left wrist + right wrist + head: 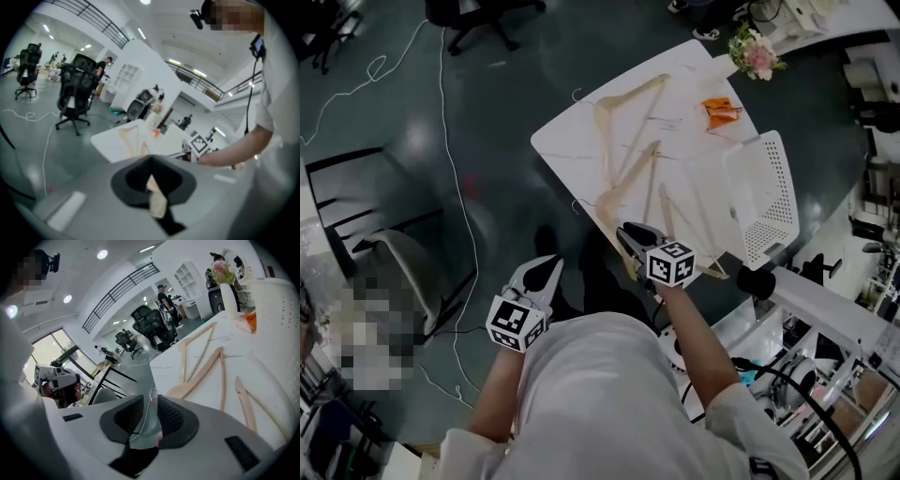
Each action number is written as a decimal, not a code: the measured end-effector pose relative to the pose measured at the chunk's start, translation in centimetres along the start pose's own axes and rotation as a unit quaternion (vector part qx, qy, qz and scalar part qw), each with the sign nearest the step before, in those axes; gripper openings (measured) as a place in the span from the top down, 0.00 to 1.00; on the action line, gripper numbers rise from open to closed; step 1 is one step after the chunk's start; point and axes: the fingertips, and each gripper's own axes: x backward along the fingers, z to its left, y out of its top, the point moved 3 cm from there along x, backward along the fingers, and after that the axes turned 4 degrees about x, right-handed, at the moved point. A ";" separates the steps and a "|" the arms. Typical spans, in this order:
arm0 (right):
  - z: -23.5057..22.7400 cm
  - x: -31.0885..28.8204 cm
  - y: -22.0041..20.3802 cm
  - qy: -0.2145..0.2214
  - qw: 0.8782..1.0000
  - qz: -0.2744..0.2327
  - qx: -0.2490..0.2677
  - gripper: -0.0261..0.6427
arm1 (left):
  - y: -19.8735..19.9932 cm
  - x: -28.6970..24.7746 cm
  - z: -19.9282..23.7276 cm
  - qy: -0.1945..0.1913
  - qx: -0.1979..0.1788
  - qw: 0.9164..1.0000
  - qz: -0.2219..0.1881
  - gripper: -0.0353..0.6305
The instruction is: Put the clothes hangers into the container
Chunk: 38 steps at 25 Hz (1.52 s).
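Note:
Several pale wooden clothes hangers lie flat on the white table (567, 141): one at the far side (623, 108), one in the middle (628, 178), one nearer me (684, 230). The container, a white perforated basket (764, 192), stands at the table's right edge. My right gripper (628, 232) hovers at the table's near corner, open, with nothing between its jaws; in the right gripper view (151, 404) the middle hanger (201, 371) lies just ahead and the basket (276, 301) at far right. My left gripper (549, 266) hangs over the floor off the table, jaws together and empty (150, 161).
An orange packet (720, 111) and a vase of flowers (757, 54) sit at the table's far end. White cables (459, 206) trail over the dark floor, with a chair (398, 253) at left. Benches with equipment (825, 375) crowd the right side.

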 end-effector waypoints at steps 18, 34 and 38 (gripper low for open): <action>-4.1 -7.7 -4.2 -0.034 0.986 0.142 0.079 0.69 | -2.2 1.5 0.9 0.057 0.033 0.998 -0.006 0.94; -4.5 -9.3 -5.1 -0.126 0.973 0.149 0.123 0.72 | -3.6 4.0 1.7 0.076 0.047 0.996 -0.008 0.94; -4.0 -8.2 -4.3 -0.117 0.978 0.132 0.113 0.72 | -3.1 4.2 1.6 0.070 0.037 0.997 -0.010 0.94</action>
